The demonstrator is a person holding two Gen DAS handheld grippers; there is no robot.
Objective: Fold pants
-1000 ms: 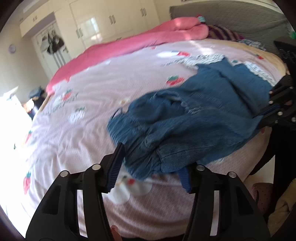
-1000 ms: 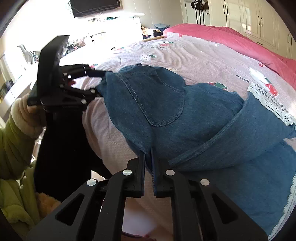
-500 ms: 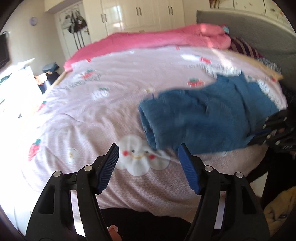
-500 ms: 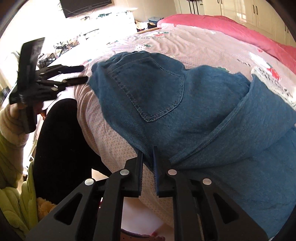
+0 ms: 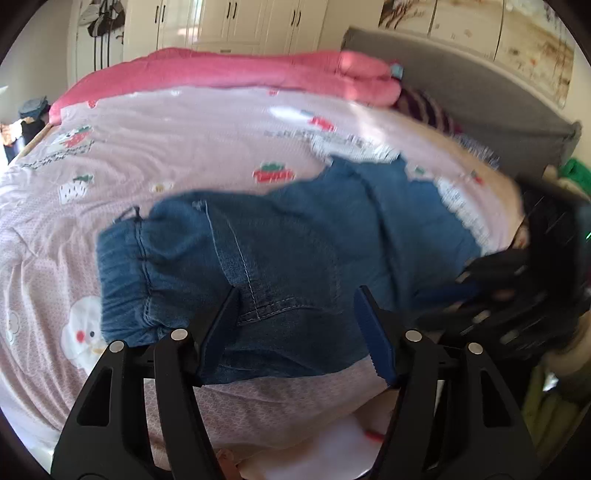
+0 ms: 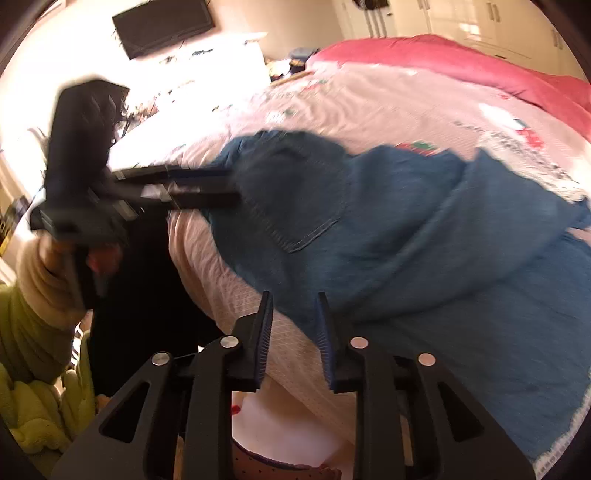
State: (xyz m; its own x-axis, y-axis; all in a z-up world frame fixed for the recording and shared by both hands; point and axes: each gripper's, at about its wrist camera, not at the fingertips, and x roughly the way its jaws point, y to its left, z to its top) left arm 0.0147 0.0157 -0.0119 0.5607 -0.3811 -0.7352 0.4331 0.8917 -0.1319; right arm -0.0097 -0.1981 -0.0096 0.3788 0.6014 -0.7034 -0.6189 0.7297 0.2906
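Blue denim pants [image 5: 277,240] lie bunched on the pink patterned bed cover [image 5: 184,129], near its front edge. The elastic waistband is at the left and a back pocket faces up. My left gripper [image 5: 297,291] hovers over the pants' near edge. Its jaws are closing with denim between them, and its pads do not press. In the right wrist view the pants [image 6: 406,221] fill the middle, and the left gripper [image 6: 229,184] reaches their waistband end. My right gripper [image 6: 294,297] is opening at the pants' lower edge, with cloth just past its tips. It shows blurred at the right [image 5: 469,291].
A rolled pink duvet [image 5: 258,70] lies along the far side of the bed. The grey headboard [image 5: 480,96] stands at the right, with white wardrobes [image 5: 258,22] behind. A wall TV [image 6: 162,26] hangs above a white dresser. A person's green sleeve [image 6: 33,332] holds the left gripper.
The left gripper swung off to the left with wide jaws, then came back over the pants. The right gripper's jaws, shut on the denim edge before, have parted.
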